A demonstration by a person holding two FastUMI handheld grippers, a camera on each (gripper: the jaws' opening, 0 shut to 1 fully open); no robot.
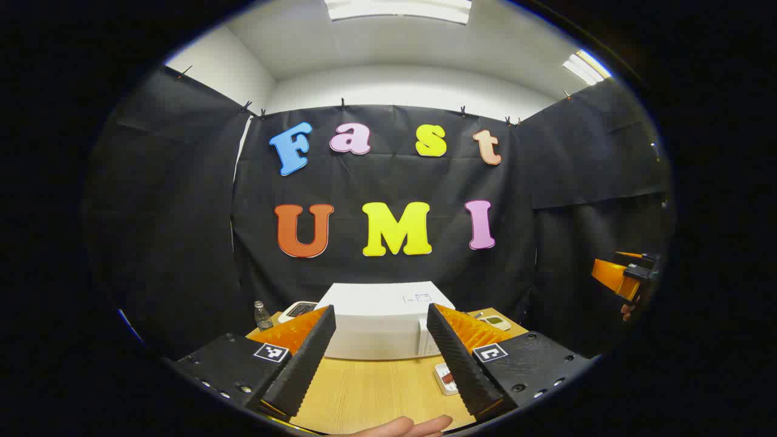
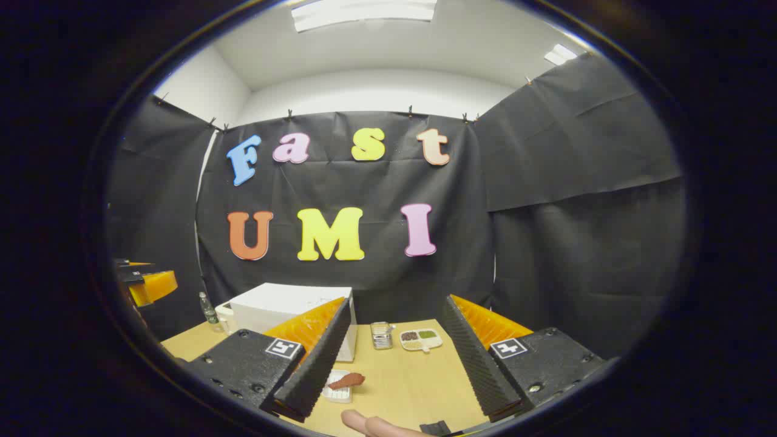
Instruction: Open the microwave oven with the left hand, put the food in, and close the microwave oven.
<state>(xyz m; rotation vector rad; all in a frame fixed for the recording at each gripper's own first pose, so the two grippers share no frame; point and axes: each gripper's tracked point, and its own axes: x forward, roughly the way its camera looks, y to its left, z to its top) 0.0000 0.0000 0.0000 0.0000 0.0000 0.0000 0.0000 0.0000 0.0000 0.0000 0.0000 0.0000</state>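
Start of task, door not yet opened. White microwave oven (image 1: 382, 325) sits shut at the back of the wooden table (image 1: 364, 394), straight ahead of the left gripper (image 1: 381, 355), whose fingers are spread wide with nothing between them. Right gripper (image 2: 394, 358) likewise released and empty, held high, off to the microwave's right. Food (image 2: 347, 380), a reddish-brown piece on a small white tray (image 2: 338, 393), lies on the table just in front of the microwave's right front corner. Small bottle (image 1: 261, 315) left of the microwave; compartment dish (image 2: 420, 339) and metal tin (image 2: 381, 335) to its right. Door handle not discernible. Best approach, probably: bring the left gripper low and level to the door edge, hook or pinch it, swing wide without nudging the tray.
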